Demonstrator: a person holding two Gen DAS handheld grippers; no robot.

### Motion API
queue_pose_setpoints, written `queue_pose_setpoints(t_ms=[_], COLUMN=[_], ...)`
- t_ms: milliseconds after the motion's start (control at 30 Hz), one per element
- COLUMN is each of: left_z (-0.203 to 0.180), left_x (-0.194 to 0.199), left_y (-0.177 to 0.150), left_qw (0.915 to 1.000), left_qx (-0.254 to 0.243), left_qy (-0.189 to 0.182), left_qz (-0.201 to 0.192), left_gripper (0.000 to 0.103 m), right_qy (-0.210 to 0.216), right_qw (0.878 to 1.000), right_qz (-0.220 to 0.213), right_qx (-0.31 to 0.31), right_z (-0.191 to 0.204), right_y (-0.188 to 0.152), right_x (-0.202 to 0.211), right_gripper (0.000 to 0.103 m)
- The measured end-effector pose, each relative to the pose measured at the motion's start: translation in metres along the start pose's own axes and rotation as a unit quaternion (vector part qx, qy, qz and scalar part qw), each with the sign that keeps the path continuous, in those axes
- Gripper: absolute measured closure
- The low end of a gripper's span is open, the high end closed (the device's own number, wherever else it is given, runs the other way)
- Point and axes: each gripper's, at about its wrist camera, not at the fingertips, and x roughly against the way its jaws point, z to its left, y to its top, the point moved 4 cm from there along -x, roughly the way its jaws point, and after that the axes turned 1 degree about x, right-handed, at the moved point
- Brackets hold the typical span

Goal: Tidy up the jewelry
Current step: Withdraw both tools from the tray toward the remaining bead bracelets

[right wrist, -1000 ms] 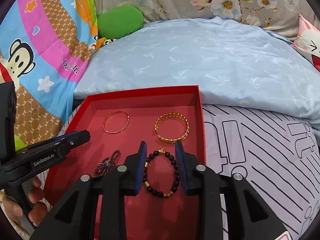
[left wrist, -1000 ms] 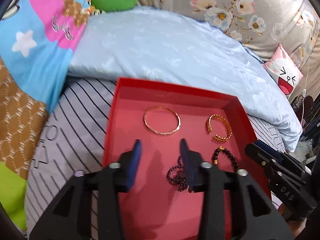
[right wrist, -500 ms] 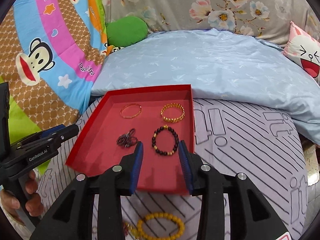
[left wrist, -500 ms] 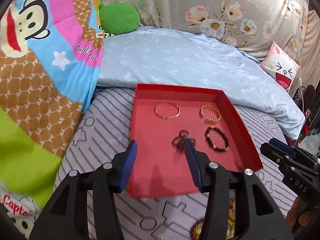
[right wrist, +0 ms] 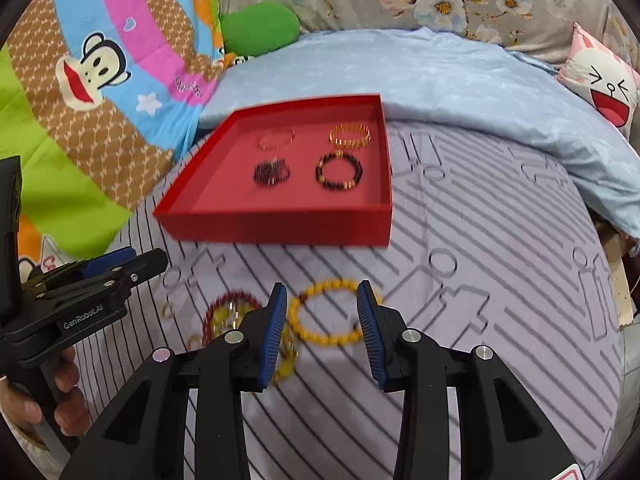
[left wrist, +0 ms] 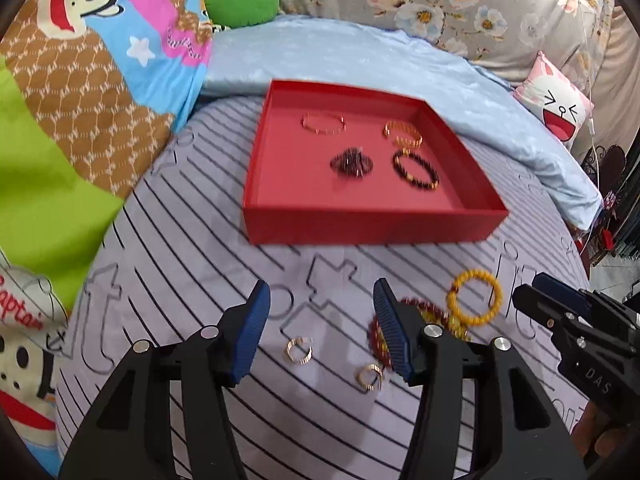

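Jewelry lies in two groups on the bed, whose cover is a pale lilac sheet with black stripes (left wrist: 192,264). Four pieces sit inside the shallow red cardboard tray (left wrist: 360,226): a thin gold bangle (left wrist: 323,123) at the far left, a wider gold cuff bracelet (left wrist: 403,134) at the far right, a bunched dark purple bead string (left wrist: 352,163) at the near left, and a dark bead bracelet with gold spacers (left wrist: 415,169) at the near right. None of the four touches another.

On the sheet in front of the tray lie the loose pieces. A yellow bead bracelet (right wrist: 326,314) lies flat, and in the right wrist view it sits between and just beyond the blue pads of the right gripper (right wrist: 322,330), whose jaws are spread wide and hold nothing. To its left a dark red bead bracelet (right wrist: 228,314) overlaps some small gold pieces, blurred here. Two small open gold rings (left wrist: 299,350) lie near the left gripper (left wrist: 320,330), one between its fingers, the other (left wrist: 370,376) by the right finger. That gripper is also spread open and empty.

A pale blue quilt (right wrist: 440,80) lies behind the tray, a cartoon monkey blanket (right wrist: 92,80) to the left.
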Motion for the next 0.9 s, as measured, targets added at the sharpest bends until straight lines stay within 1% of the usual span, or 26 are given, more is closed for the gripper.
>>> queue_pose_setpoints(t_ms=[100,267,367,433,533,800,867,900], left_z=[-0.006,-0.017,-0.019,-0.020,-0.019,-0.030,-0.030,-0.030], left_x=[-0.008,-0.019,-0.028,-0.033,-0.037,-0.044,-0.044,-0.043], left_y=[-0.012,-0.021,-0.025,-0.026,-0.027,-0.025,-0.024,-0.024], left_qw=[0.9999,0.9993,0.9989,0.9987,0.9985,0.9965,0.9963,0.9963], left_qx=[-0.006,-0.034,-0.042,-0.044,-0.047,-0.078,-0.080,-0.081], left_qy=[-0.005,0.003,0.007,0.008,0.010,0.030,0.028,0.025], left_qz=[0.012,0.014,0.020,0.025,0.026,0.013,0.011,0.011], left_gripper=[0.052,0.052,0.053,0.057,0.057,0.057,0.067,0.079], right_qy=[0.004,0.006,0.008,0.007,0.006,0.010,0.012,0.013], right_qw=[1.000,1.000,1.000,1.000,1.000,0.999,0.999,0.999], right_qz=[0.015,0.024,0.026,0.028,0.030,0.039,0.041,0.043], right_qx=[-0.006,-0.006,-0.006,-0.004,-0.002,0.000,0.001,0.001], right_z=[0.001,0.004,0.007,0.007,0.008,0.012,0.013,0.014], right_y=[-0.015,-0.027,-0.027,-0.027,-0.028,-0.028,-0.029,-0.029], right_x=[-0.004,-0.007,-0.010,-0.012,-0.016,-0.027,-0.028,-0.029], right_gripper=[0.067,0.067,0.067,0.067,0.067,0.067,0.067,0.067])
